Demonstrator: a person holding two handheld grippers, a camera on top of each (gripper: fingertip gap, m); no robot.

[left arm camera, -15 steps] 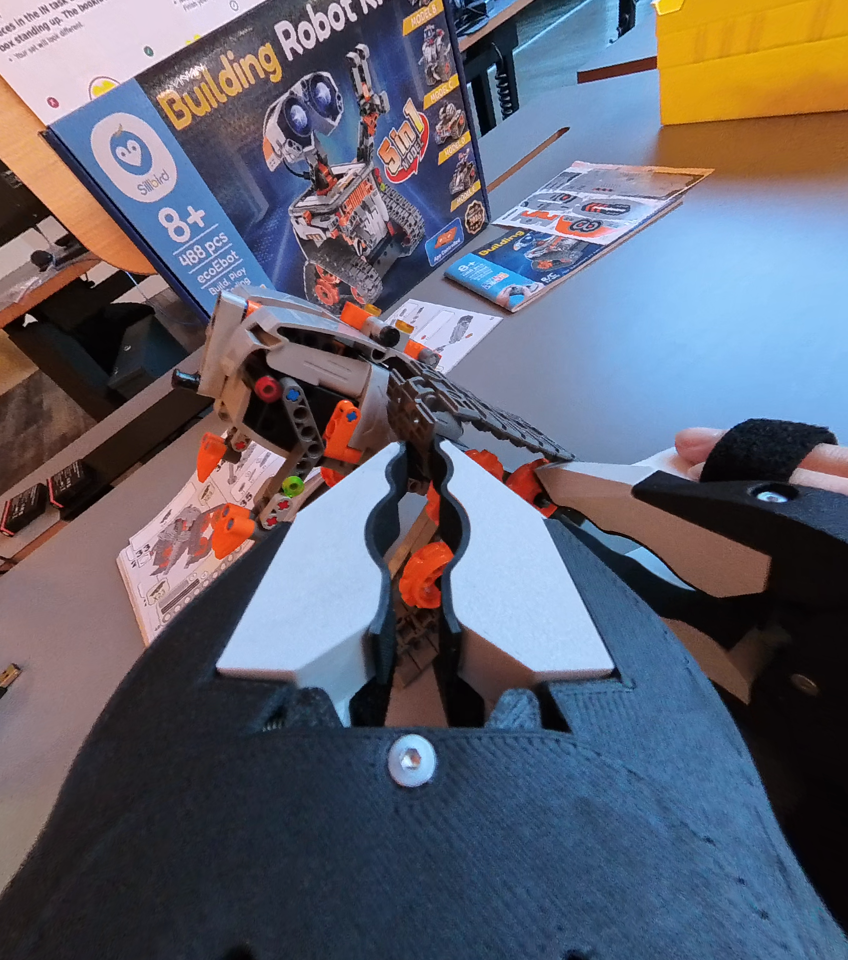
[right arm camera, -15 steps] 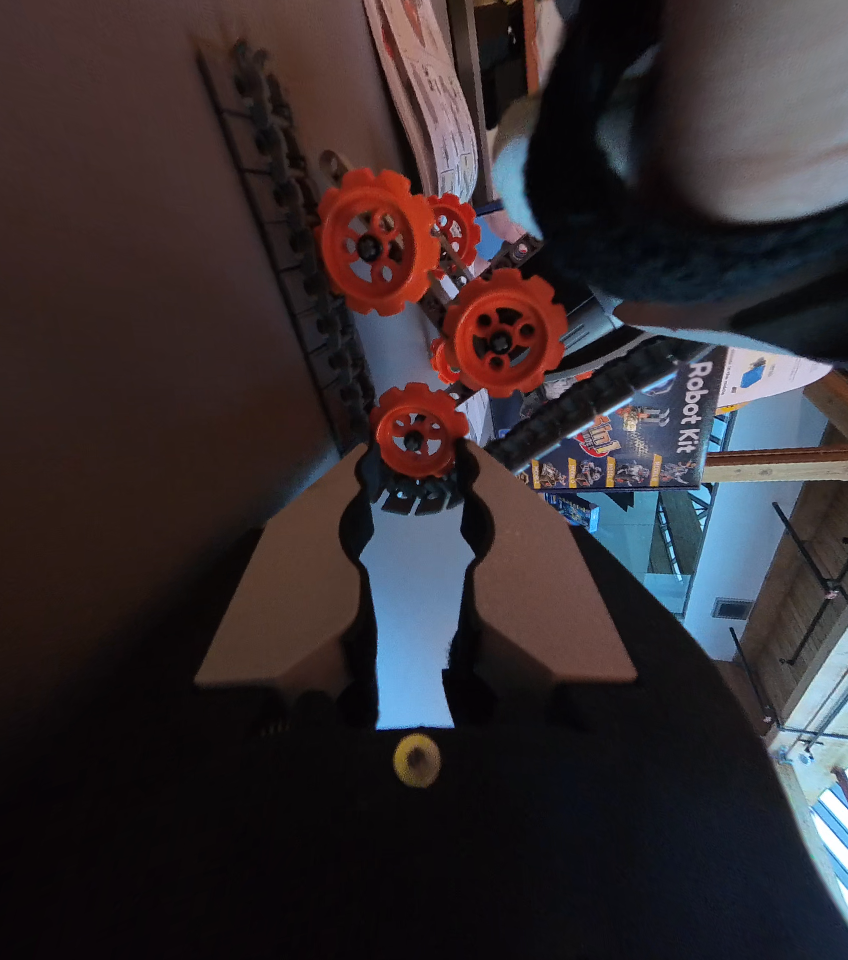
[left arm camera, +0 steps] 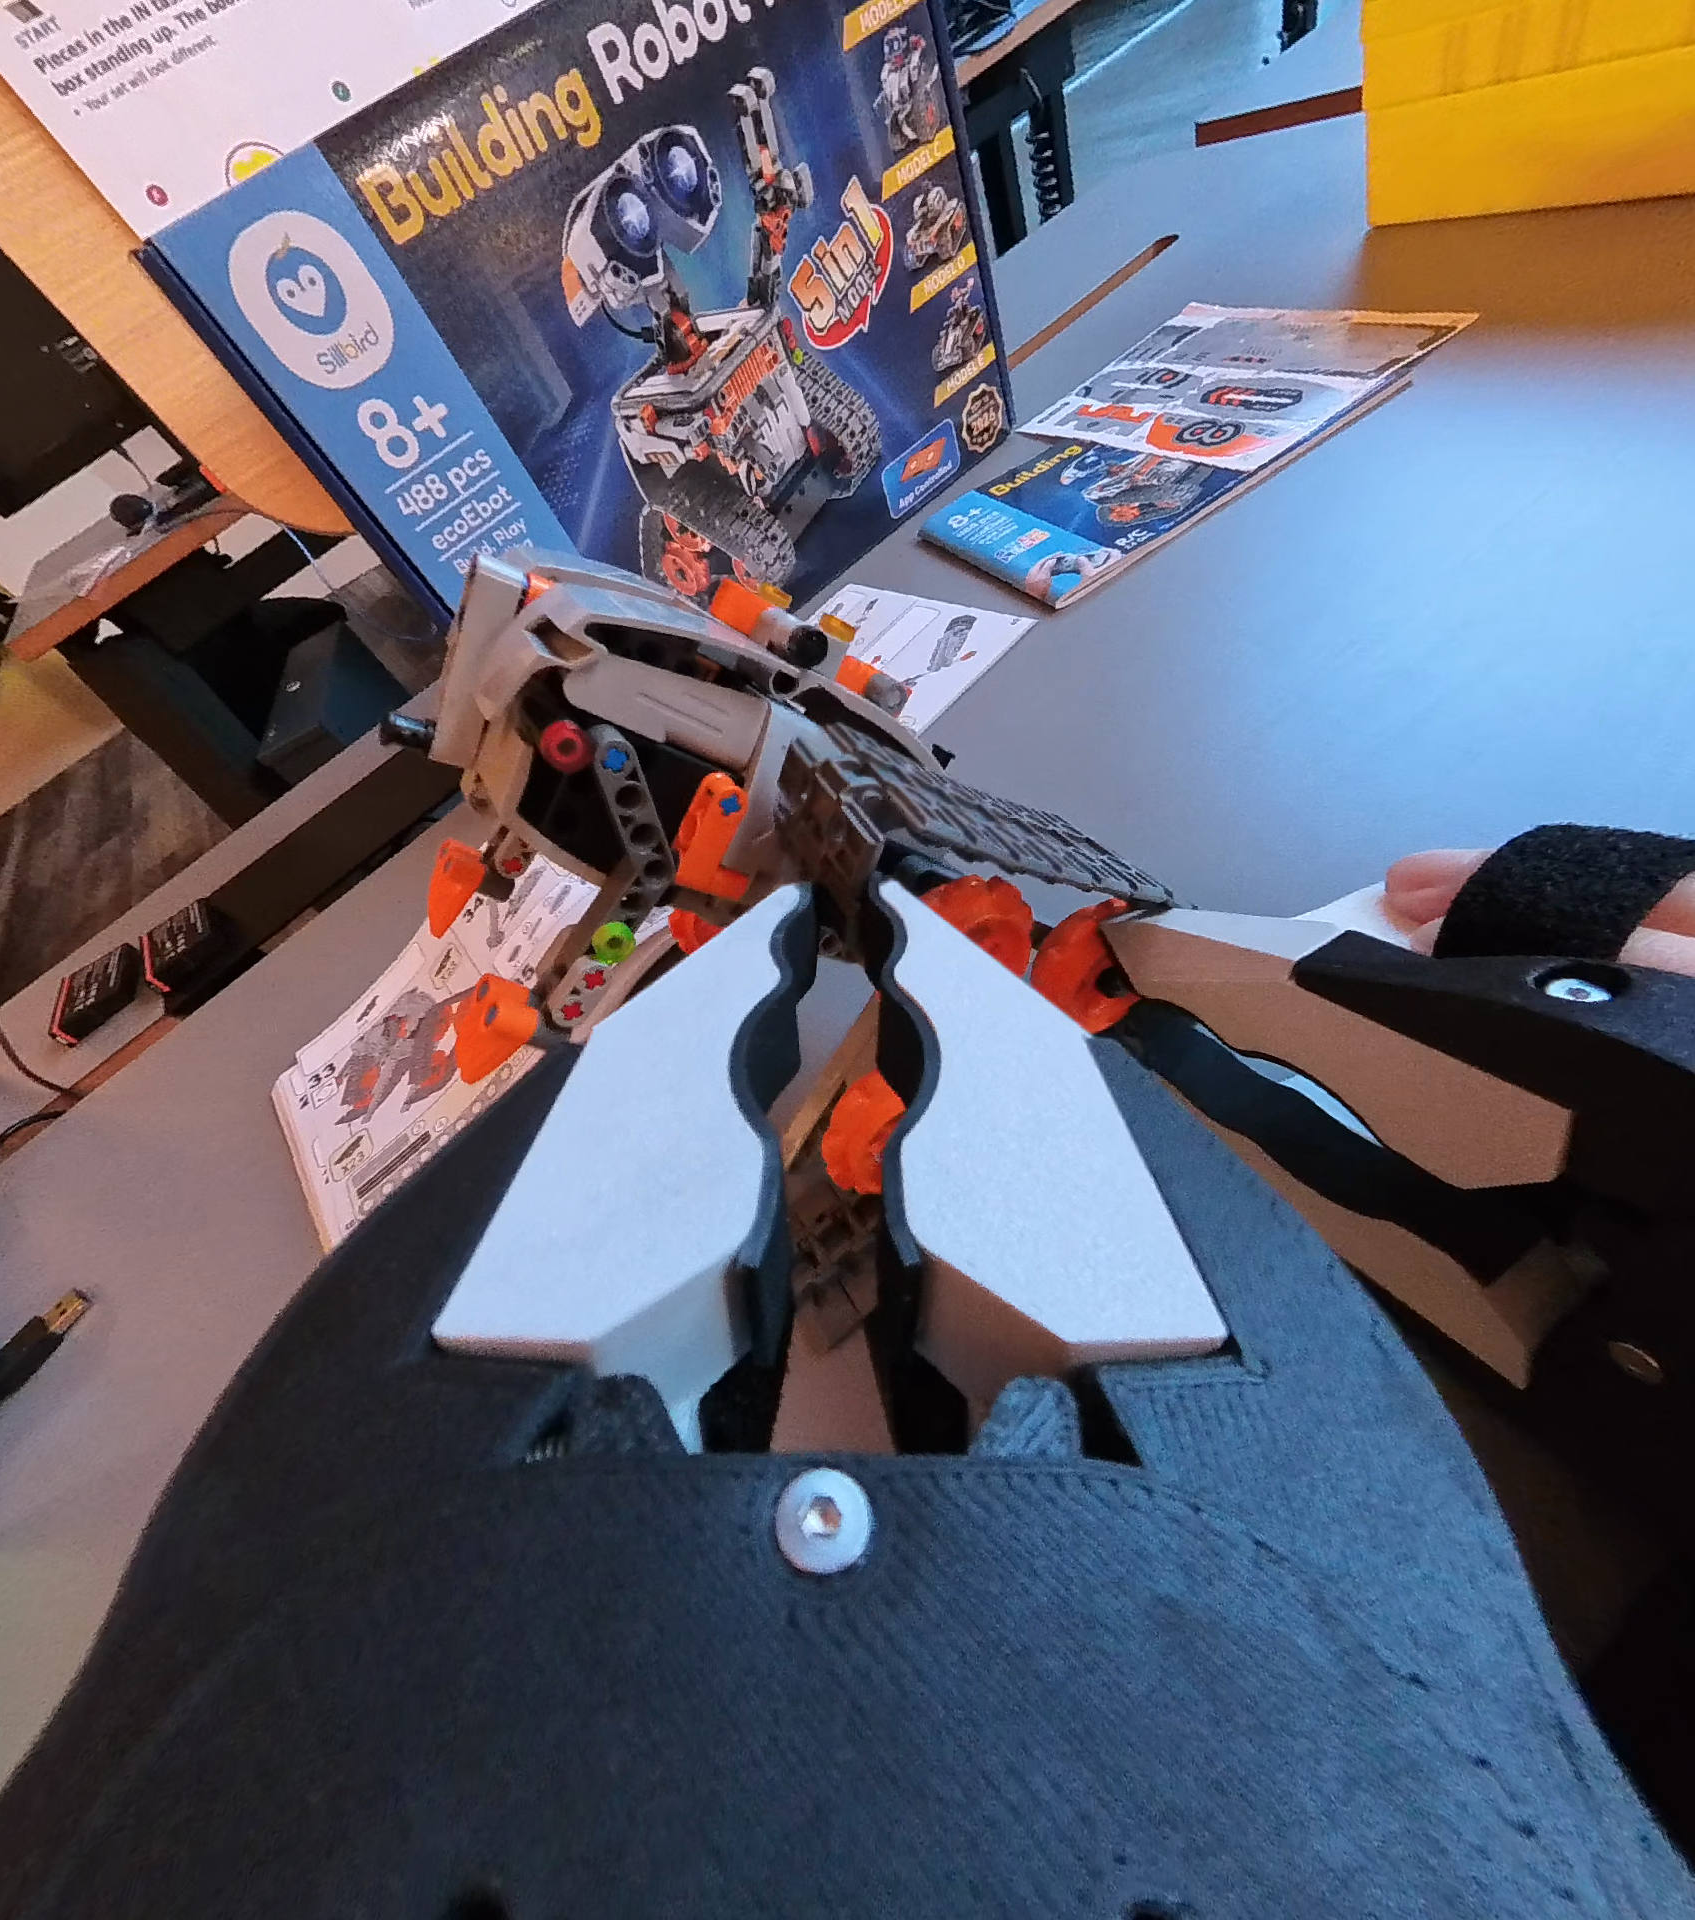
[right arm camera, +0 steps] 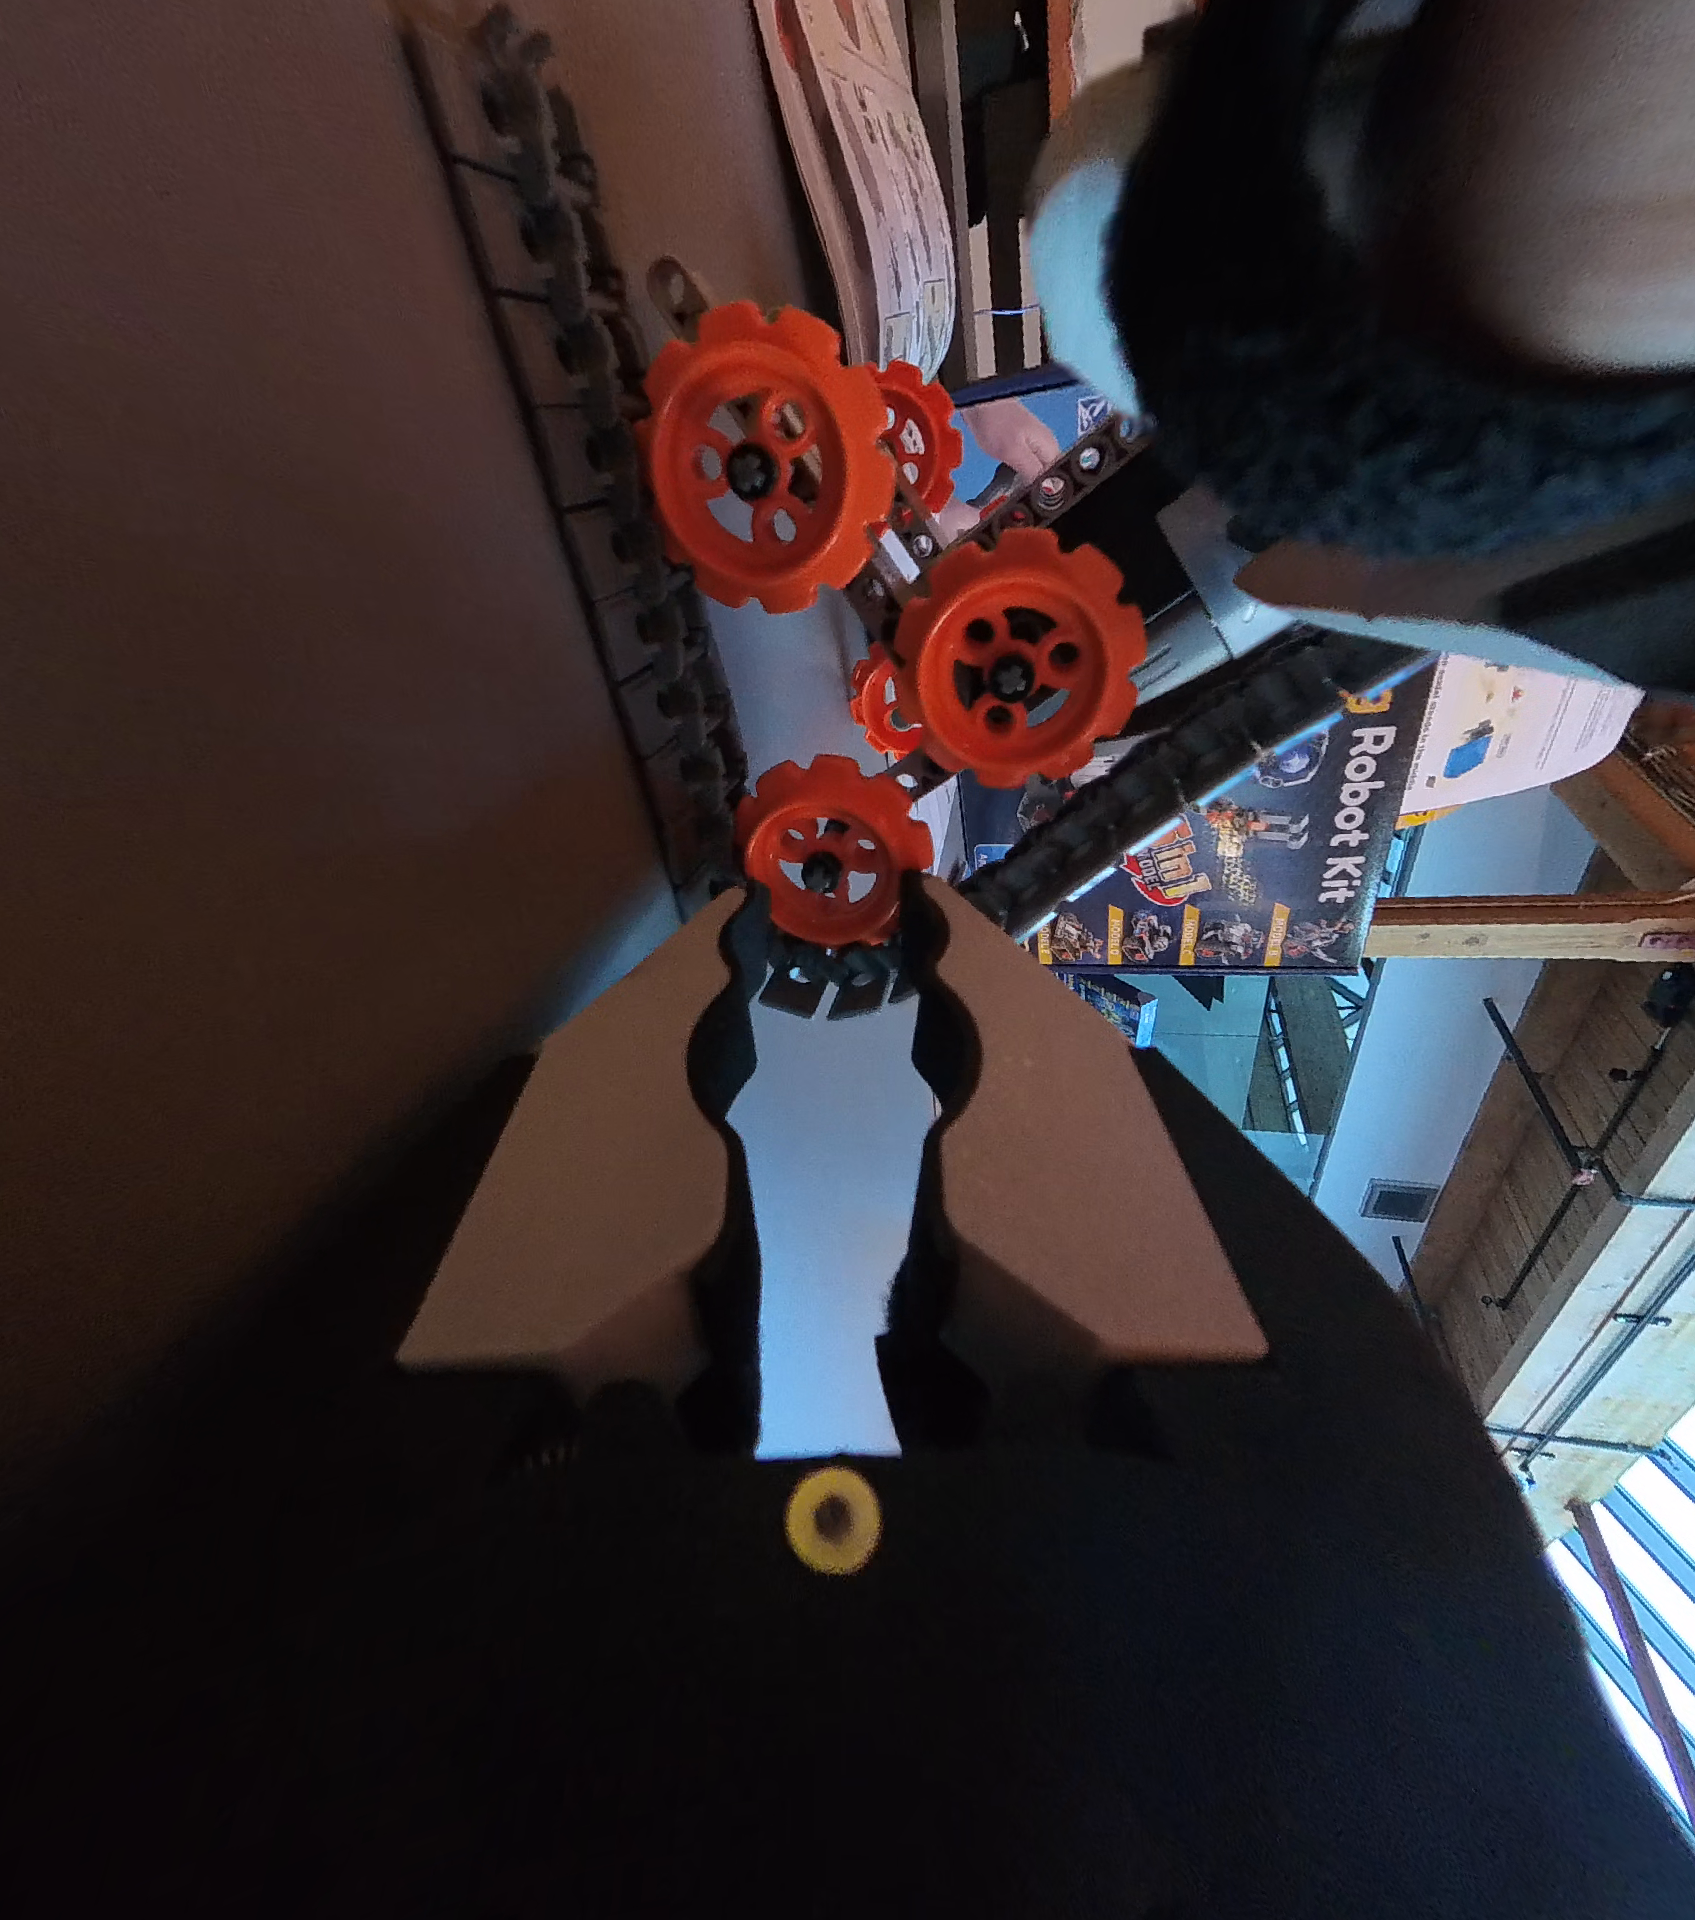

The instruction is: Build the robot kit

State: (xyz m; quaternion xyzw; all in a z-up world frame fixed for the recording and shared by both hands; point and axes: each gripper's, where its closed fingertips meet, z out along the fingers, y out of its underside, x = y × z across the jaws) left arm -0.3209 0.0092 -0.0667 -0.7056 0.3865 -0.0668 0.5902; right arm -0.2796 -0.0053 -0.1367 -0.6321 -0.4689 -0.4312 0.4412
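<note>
Above the grey table: a half-built toy robot [left arm camera: 656, 769] of grey, black and orange bricks is held tilted in the air, clear of the table [left arm camera: 1445, 665].
Left gripper: the left gripper [left arm camera: 843, 925] is seen nearly closed, its fingers clamped on the dark brick frame at the model's near end; only a narrow gap is left between them.
Right gripper: the right gripper [right arm camera: 827, 904] is seen narrowly parted, its tips pressed on either side of a small orange wheel [right arm camera: 827, 847] with a few dark track links under it; a firm pinch is judged likely.
Track: a dark track band [right arm camera: 594, 416] is seen running along the left of the right wrist view beside two larger orange wheels [right arm camera: 755, 457]; it appears to hang loose and not wrapped fully round them.
Done so far: body, side beams and wheels are judged fitted.
Left to do: seating of the track appears unfinished, though its far end is hidden.
Far left: a blue kit box [left arm camera: 552, 312] is stood upright at the table's edge.
Far right: a closed booklet [left arm camera: 1207, 436] is lain flat, and yellow bins [left arm camera: 1591, 104] are placed beyond it.
Under the model: an open instruction book [left arm camera: 375, 1091] is lain on the table.
</note>
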